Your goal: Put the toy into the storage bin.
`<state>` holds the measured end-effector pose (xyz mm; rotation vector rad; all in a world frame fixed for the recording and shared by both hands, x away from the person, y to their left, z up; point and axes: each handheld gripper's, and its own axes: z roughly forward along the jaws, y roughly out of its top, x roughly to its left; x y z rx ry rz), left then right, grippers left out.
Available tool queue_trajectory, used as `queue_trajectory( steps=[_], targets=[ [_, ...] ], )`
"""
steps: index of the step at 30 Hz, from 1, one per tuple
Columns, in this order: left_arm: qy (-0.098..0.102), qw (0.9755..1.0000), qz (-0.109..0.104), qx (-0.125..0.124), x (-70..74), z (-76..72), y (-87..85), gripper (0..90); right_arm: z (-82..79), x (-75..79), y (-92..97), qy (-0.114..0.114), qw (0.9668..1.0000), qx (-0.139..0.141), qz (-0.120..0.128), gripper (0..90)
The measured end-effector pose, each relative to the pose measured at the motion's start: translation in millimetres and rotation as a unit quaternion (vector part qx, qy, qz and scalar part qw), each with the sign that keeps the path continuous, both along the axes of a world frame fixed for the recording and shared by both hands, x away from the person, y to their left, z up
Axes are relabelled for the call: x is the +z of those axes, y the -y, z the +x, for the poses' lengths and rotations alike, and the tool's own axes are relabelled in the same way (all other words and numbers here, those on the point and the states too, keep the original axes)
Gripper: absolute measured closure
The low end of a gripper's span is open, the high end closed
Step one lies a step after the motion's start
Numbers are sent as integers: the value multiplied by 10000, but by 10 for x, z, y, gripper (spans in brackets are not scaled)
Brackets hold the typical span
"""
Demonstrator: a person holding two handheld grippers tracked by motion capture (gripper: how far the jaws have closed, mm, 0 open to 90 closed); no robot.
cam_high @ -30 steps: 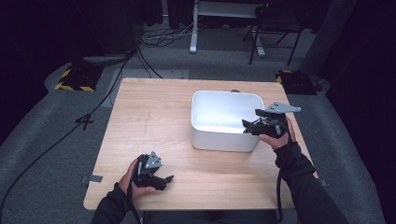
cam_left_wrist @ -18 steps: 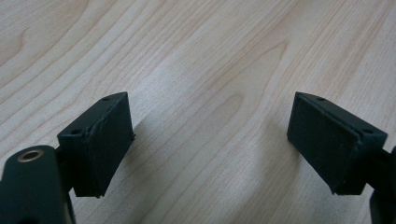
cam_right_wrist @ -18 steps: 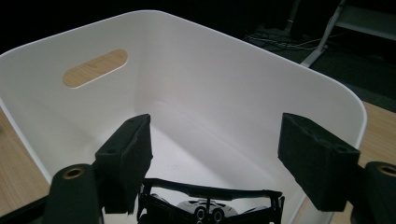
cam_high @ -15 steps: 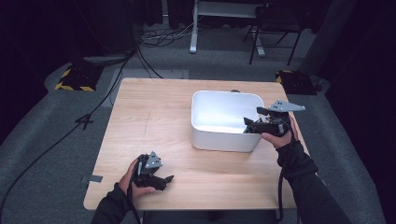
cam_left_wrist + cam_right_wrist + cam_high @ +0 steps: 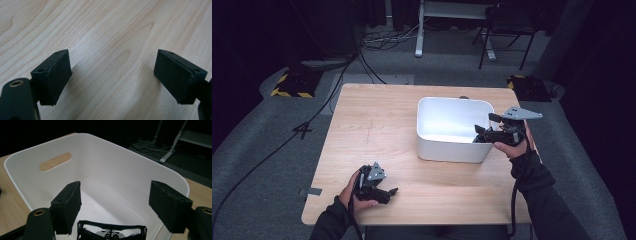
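Note:
A white plastic bin (image 5: 447,150) with a handle slot stands on the wooden table (image 5: 377,125), right of centre. My right gripper (image 5: 482,135) reaches over the bin's near right corner. In the right gripper view its jaws (image 5: 115,195) point into the bin (image 5: 112,165), and a small black object (image 5: 112,231) with a white wheeled part spans the gap low between them. My left gripper (image 5: 389,192) rests near the table's front edge, left of centre. Its jaws (image 5: 112,72) stand open over bare wood (image 5: 100,25), with nothing between them.
Dark floor surrounds the table, with cables, a yellow-and-black striped block (image 5: 292,85) at the far left and a chair (image 5: 507,30) behind. The bin's inside looks bare apart from what the right gripper carries.
The right gripper has edged very slightly at the bin's corner. The left hand has stayed where it was.

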<state>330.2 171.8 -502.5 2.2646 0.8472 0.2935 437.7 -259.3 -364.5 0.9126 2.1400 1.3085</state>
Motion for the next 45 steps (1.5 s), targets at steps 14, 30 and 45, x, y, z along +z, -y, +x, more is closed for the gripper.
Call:
queue_trajectory(
  steps=[14,30,45],
  targets=[
    [2,10000,1,0,0,0,0,147,-64,85,172,66,10000,-57,18,259],
    [23,10000,2,24,0,-3,0,148,-208,138,451,231,9990,-350,-154,260],
    [18,10000,9,22,1,-3,-1,148,-315,44,762,221,9975,-644,-166,257]
  ],
)
